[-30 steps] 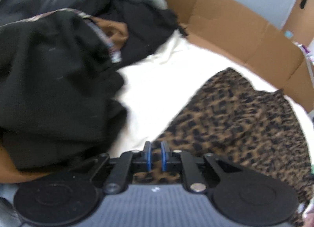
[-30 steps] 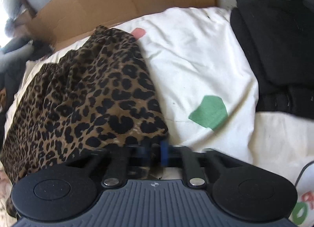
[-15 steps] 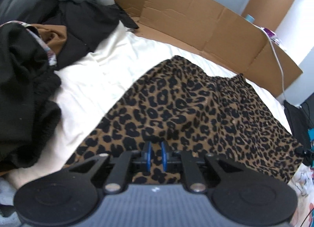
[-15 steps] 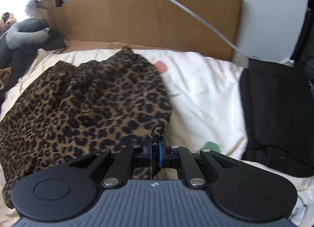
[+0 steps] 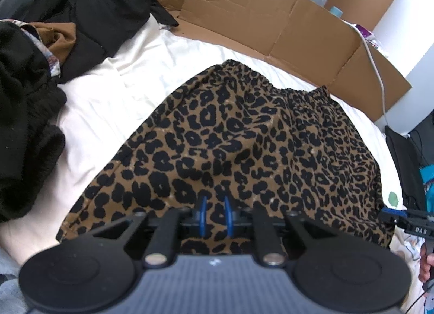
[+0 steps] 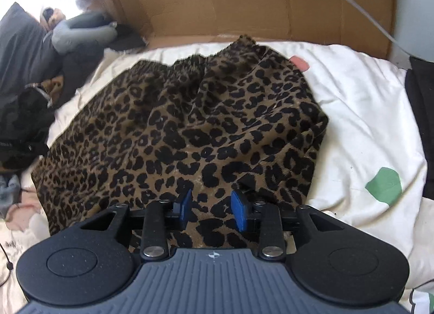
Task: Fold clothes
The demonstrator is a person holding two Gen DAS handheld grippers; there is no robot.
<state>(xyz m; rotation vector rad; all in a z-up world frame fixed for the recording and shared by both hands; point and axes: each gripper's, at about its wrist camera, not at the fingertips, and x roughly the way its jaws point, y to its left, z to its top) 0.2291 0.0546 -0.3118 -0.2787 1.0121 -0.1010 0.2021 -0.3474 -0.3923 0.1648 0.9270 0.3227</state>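
Observation:
A leopard-print skirt (image 5: 244, 145) lies spread on a white sheet (image 5: 114, 102), its gathered waistband toward the cardboard. It also shows in the right wrist view (image 6: 176, 137). My left gripper (image 5: 215, 215) sits over the skirt's near hem with its blue pads a narrow gap apart and leopard cloth showing between them. My right gripper (image 6: 213, 209) is open over the near hem at the skirt's right side; cloth lies under the pads, not pinched. The right gripper also shows at the left view's right edge (image 5: 401, 219).
A pile of black and brown clothes (image 5: 32, 75) lies left of the skirt. Cardboard walls (image 5: 271, 15) line the far edge of the bed. A black folded garment (image 6: 423, 124) lies on the right. A white cable (image 5: 379, 69) runs down the cardboard.
Both grippers drew the skirt back and laid it flat on the sheet. The right gripper, shut on the hem half a second ago, has opened and let go.

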